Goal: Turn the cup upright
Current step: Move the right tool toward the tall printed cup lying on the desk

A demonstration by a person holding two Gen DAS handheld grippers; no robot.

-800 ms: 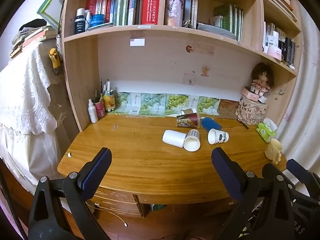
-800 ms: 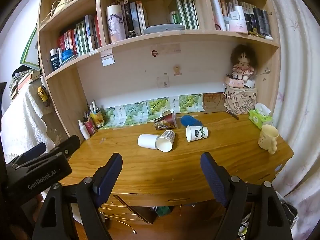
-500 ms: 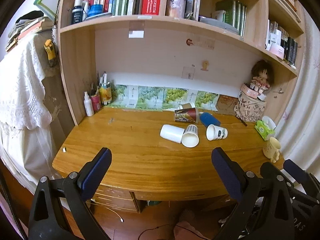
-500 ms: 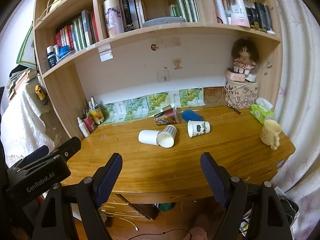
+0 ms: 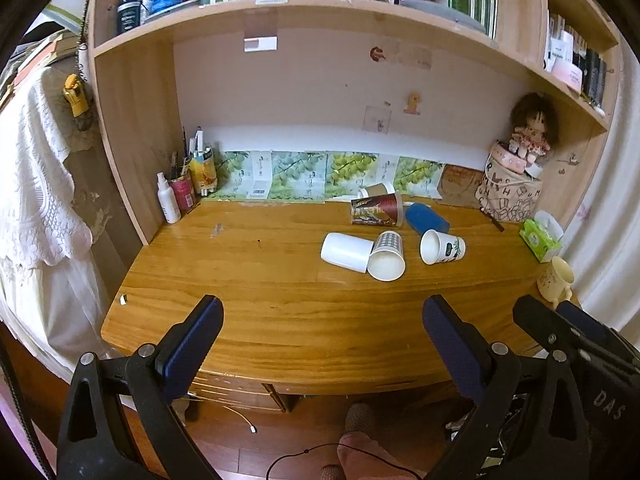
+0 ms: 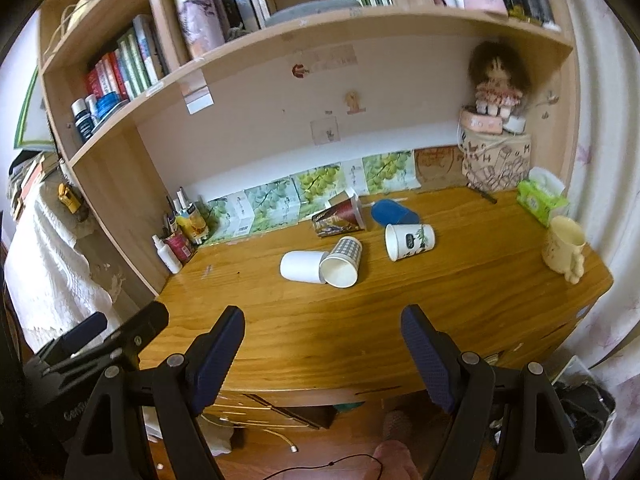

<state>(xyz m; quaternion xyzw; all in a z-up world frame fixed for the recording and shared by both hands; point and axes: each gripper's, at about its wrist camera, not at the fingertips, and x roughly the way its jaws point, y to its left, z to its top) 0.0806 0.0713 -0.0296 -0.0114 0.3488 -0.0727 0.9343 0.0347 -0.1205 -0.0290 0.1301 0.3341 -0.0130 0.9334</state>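
Several paper cups lie on their sides on the wooden desk (image 5: pixel 280 320): a plain white cup (image 5: pixel 346 251), a checked cup (image 5: pixel 387 255) touching it, a white cup with a leaf print (image 5: pixel 440 246), a brown printed cup (image 5: pixel 376 209) and a blue cup (image 5: pixel 426 219) behind. They also show in the right wrist view: white cup (image 6: pixel 302 266), checked cup (image 6: pixel 342 262), leaf-print cup (image 6: pixel 409 241), brown cup (image 6: pixel 340 216), blue cup (image 6: pixel 394 212). My left gripper (image 5: pixel 322 340) and right gripper (image 6: pixel 322 340) are open and empty, held before the desk's front edge, well short of the cups.
A cream mug (image 6: pixel 565 249) stands at the desk's right end, a green tissue pack (image 6: pixel 540 198) and a doll on a printed bag (image 6: pixel 496 156) behind it. Bottles and pens (image 5: pixel 182 190) stand at the back left. Bookshelves hang above. Drawers sit under the desk.
Both grippers have risen and tilted down a little, so the desk top and cups show more from above. The cups have not moved. Both grippers stay open.
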